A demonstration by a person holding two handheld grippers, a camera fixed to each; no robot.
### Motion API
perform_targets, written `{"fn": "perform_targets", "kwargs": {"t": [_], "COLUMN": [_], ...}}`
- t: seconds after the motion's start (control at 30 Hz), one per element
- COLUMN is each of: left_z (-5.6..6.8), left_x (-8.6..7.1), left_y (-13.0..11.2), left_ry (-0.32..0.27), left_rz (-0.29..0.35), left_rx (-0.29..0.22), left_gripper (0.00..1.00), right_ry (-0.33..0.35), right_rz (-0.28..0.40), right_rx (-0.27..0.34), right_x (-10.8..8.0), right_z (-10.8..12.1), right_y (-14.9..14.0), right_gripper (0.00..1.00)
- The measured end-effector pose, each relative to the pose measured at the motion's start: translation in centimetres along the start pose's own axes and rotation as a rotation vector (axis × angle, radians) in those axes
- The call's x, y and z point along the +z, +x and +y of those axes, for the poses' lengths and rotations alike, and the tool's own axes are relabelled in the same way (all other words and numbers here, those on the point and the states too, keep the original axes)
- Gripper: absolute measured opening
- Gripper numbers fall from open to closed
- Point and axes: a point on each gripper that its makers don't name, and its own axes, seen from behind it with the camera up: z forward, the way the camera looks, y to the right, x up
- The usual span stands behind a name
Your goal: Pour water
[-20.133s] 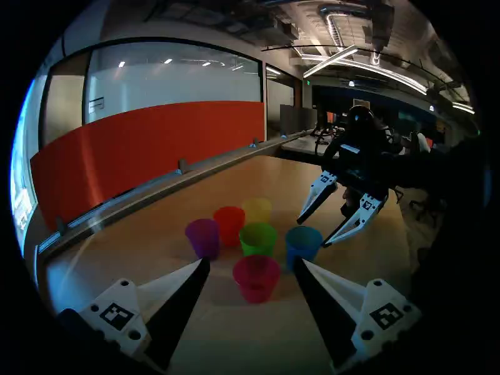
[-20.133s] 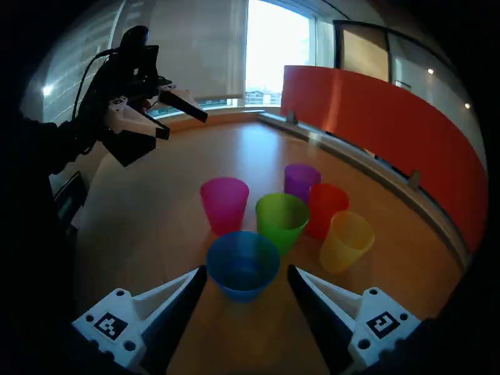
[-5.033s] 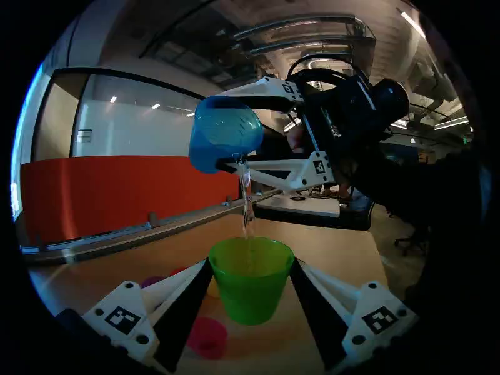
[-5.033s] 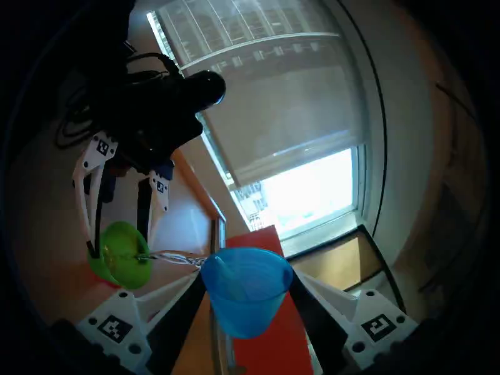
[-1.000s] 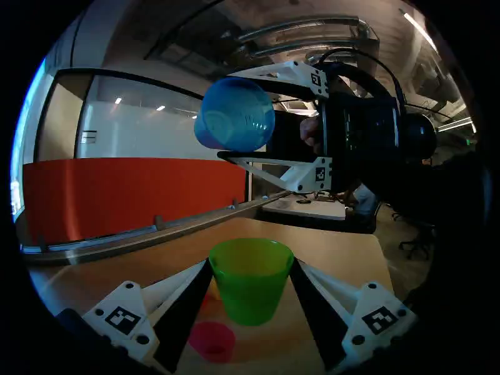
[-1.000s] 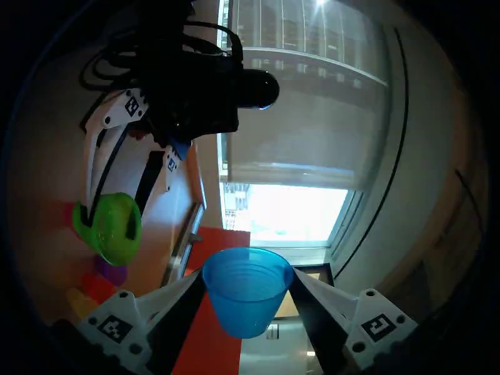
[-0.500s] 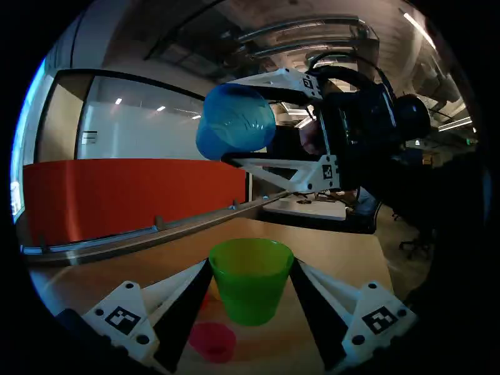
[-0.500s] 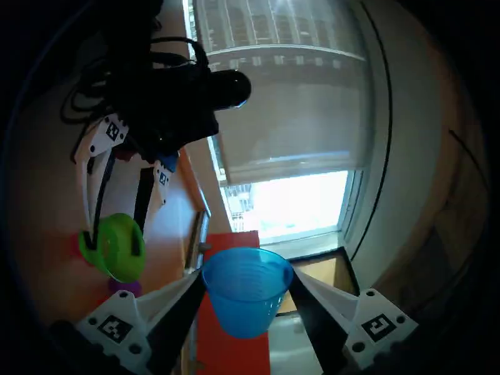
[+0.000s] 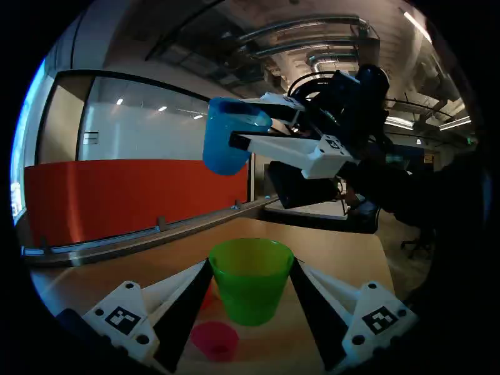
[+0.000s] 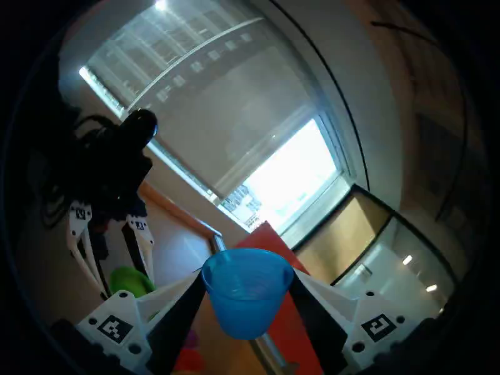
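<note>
Green plastic marks the cup (image 9: pixel 251 290) pinched between both fingers of the left tongs (image 9: pixel 250 265). The green cup is upright and held up off the wooden worktop (image 9: pixel 337 250). Below it a pink cup (image 9: pixel 214 340) stands on the worktop. A sliver of red beside the left finger may be another cup, but too little of it shows to be sure. A metal rail (image 9: pixel 156 225) runs along the worktop's far edge, under a red panel (image 9: pixel 125 194).

In the right gripper view, the right tongs (image 10: pixel 247 275) grip a blue cup (image 10: pixel 247 297) by its sides. Both fingers press against it, and its open mouth faces the camera.

In the left gripper view, that blue cup hangs in the air above and slightly left of the green cup, well apart from it. It is close to upright, with its mouth leaning a little.

In the right gripper view, the left tongs show farther off at the lower left with the green cup between their fingers. A bright window (image 10: pixel 287 181) lies beyond them.
</note>
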Motion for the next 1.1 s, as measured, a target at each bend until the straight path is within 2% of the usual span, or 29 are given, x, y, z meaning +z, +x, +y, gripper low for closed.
{"fn": "perform_targets", "kwargs": {"t": [0.07, 0.23, 0.37, 0.47, 0.57, 0.7, 0.87, 1.1], "left_z": [0.0, -0.1, -0.2, -0.2, -0.1, -0.1, 0.1, 0.5], "left_x": [0.0, -0.1, 0.0, 0.0, 0.0, 0.1, 0.2, 0.2], "left_y": [0.0, 0.1, 0.2, 0.3, 0.3, 0.3, 0.4, -0.1], "left_ry": [0.002, 0.003, 0.004, 0.003, 0.0, -0.002, -0.006, -0.022], "left_rz": [-0.001, -0.002, -0.003, -0.003, -0.003, -0.007, -0.009, -0.03], "left_rx": [0.001, 0.001, 0.0, -0.001, 0.0, 0.002, 0.004, 0.006], "left_gripper": [0.87, 0.87, 0.87, 0.87, 0.87, 0.87, 0.87, 0.87], "right_ry": [0.002, 0.017, 0.037, 0.049, 0.064, 0.073, 0.089, 0.098], "right_rz": [0.012, 0.033, 0.032, 0.021, 0.023, 0.021, -0.009, -0.055], "right_rx": [0.103, 0.319, 0.461, 0.542, 0.59, 0.603, 0.61, 0.679], "right_x": [-0.2, -0.7, -0.9, -0.9, -1.1, -1.3, -1.5, -1.9], "right_z": [0.2, 0.3, 0.2, 0.2, 0.1, -0.2, -1.0, -1.4], "right_y": [0.0, -0.2, -0.8, -1.4, -1.4, -1.3, -2.1, -3.8], "right_gripper": [0.92, 0.92, 0.92, 0.91, 0.91, 0.92, 0.92, 0.92]}}
